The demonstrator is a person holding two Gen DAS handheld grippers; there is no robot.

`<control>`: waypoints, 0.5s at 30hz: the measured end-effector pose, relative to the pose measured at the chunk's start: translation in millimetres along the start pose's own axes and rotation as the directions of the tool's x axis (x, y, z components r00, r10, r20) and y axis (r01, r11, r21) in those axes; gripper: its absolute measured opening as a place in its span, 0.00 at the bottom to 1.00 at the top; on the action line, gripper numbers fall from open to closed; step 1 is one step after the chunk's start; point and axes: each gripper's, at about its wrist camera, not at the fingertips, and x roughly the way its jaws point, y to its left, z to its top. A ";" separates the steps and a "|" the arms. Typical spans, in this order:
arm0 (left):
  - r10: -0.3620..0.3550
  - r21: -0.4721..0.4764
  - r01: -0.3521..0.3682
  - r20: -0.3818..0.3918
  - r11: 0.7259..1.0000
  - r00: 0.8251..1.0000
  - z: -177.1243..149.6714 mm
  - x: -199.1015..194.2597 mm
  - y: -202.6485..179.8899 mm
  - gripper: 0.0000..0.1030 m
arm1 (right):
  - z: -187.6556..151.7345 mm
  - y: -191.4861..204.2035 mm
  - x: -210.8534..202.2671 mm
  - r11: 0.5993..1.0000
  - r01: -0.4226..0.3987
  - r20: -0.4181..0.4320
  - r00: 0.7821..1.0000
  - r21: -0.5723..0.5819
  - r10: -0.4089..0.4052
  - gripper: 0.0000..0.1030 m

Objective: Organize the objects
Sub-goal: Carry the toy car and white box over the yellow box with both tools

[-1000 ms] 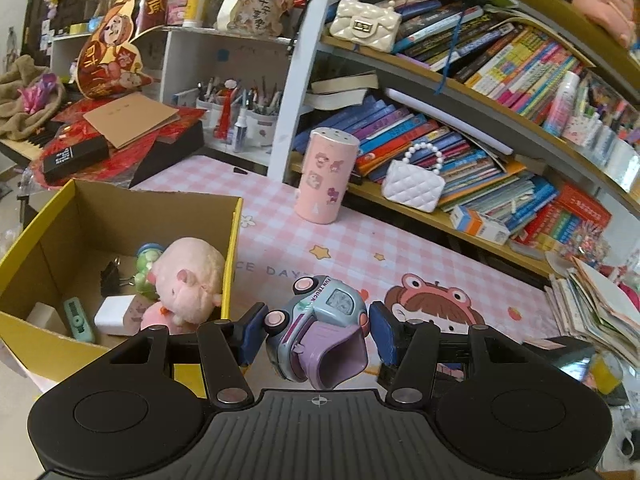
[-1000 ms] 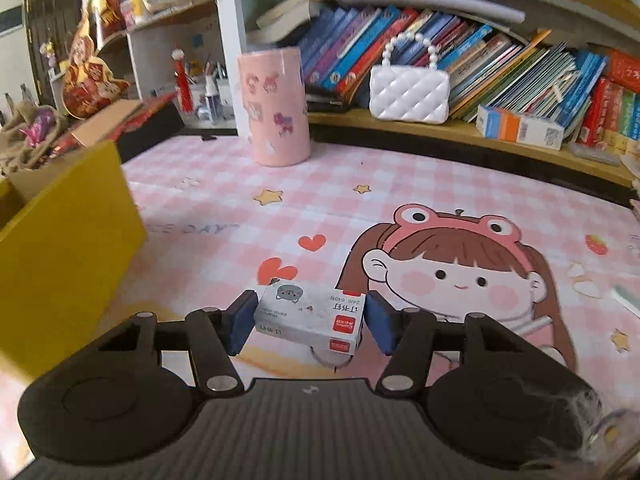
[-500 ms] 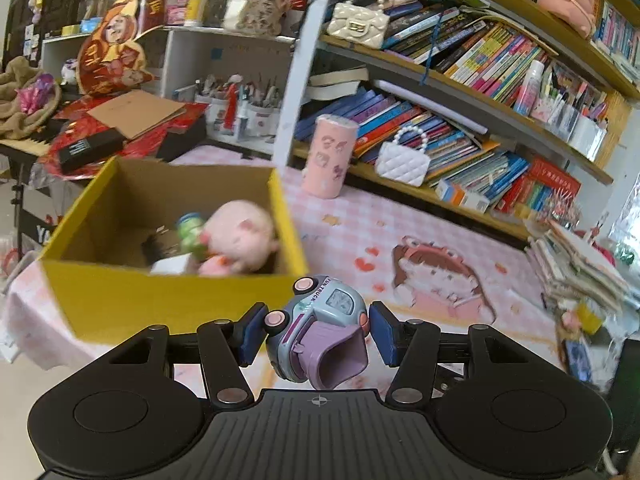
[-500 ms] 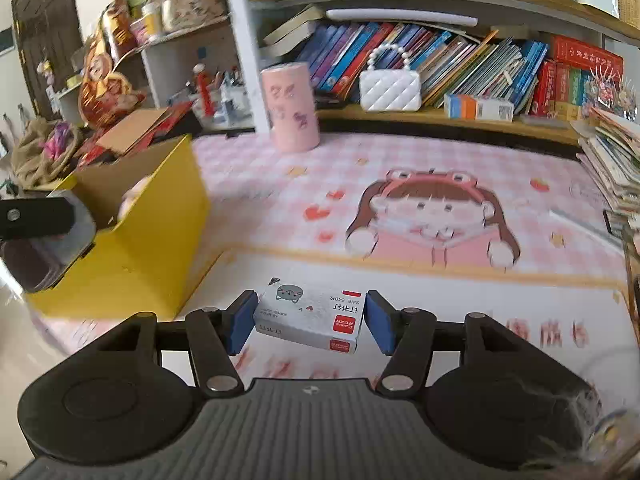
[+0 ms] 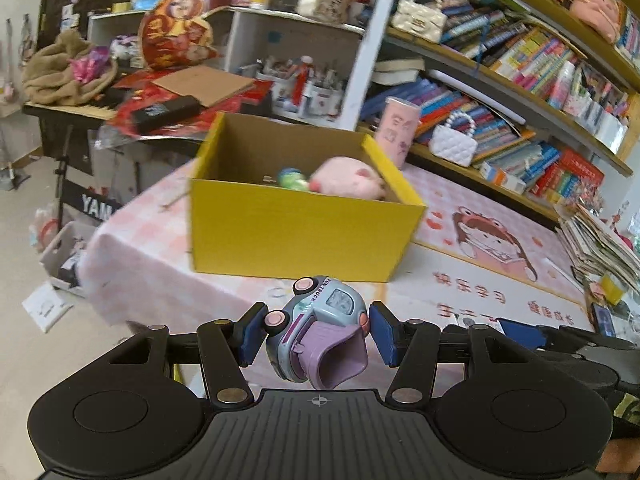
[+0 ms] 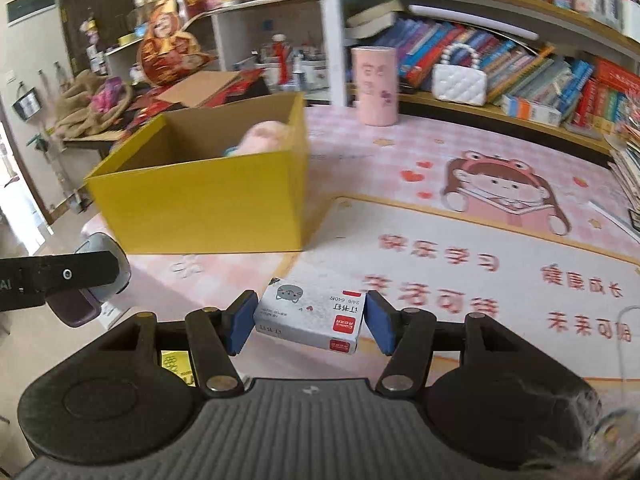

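Yellow box (image 5: 296, 236) farther now ("FUN TRUCK" (image 5: 320, 332))

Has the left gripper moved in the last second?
Yes. The left gripper, shut on the toy car, has pulled back from the yellow box, which now sits farther ahead.

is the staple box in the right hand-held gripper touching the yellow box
Apart. The right wrist view shows the staple box held in the right hand-held gripper, with pink mat between it and the yellow box.

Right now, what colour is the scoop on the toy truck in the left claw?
Lilac purple; the small toy truck itself is pale blue-grey with pink wheels. Clearest in the left wrist view.
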 end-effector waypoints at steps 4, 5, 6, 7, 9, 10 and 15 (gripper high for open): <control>0.014 -0.015 -0.014 0.021 1.000 1.000 -0.8 -14.1 21.6 0.52 | -2.4 26.9 -3.2 1.000 -0.019 0.013 1.000 -0.021 0.020 0.55; 0.015 -0.015 -0.015 0.023 1.000 1.000 -1.3 -16.9 25.2 0.52 | -2.6 32.8 -4.1 0.999 -0.022 0.015 1.000 -0.025 0.023 0.55; 0.014 -0.015 -0.014 0.024 1.000 1.000 -2.2 -20.0 29.4 0.52 | -2.4 38.0 -4.7 0.999 -0.026 0.016 1.000 -0.027 0.026 0.55; 0.013 -0.013 -0.013 0.024 1.000 1.000 -2.8 -21.7 31.9 0.52 | -2.5 42.8 -5.6 0.999 -0.028 0.015 0.999 -0.030 0.029 0.55; 0.010 -0.011 -0.010 0.022 1.000 1.000 -4.7 -24.4 36.5 0.52 | -3.3 51.9 -7.4 0.999 -0.033 0.014 0.999 -0.033 0.033 0.55; 0.007 -0.012 -0.007 0.020 1.000 1.000 -5.8 -25.8 39.6 0.52 | -4.3 56.4 -8.6 0.999 -0.035 0.014 0.999 -0.034 0.036 0.55; 0.006 -0.031 -0.005 0.023 1.000 1.000 -6.4 -27.1 50.4 0.52 | -5.7 67.5 -8.0 0.998 -0.040 0.001 0.999 -0.038 0.040 0.55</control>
